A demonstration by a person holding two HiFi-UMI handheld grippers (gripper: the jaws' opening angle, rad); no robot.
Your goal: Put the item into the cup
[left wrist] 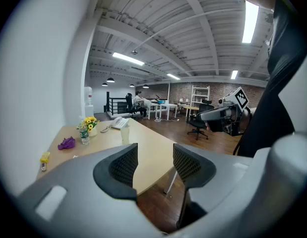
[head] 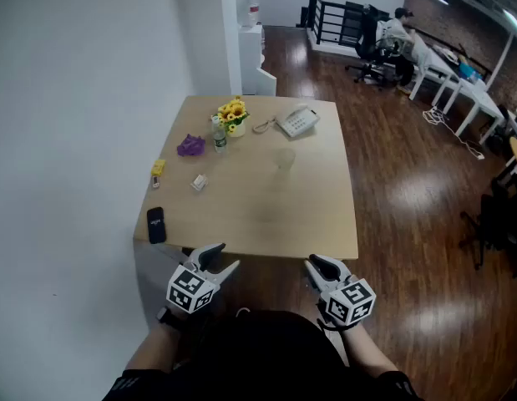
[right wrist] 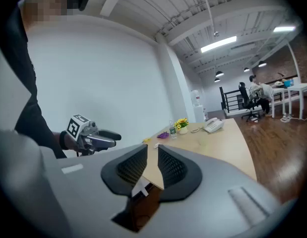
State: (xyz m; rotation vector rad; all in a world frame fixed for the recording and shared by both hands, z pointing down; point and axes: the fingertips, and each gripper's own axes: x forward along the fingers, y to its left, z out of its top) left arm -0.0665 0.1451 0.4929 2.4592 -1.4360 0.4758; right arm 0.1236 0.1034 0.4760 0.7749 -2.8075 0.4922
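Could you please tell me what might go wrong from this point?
1. The cup is clear and faint against the table; it may be hard to aim at and could tip if clipped.
2. If the purple item is the one to fetch, it lies close to the bottle and flowers; a reach could topple the bottle.
3. The black phone lies at the table's edge near the left gripper; a brush might push it off.
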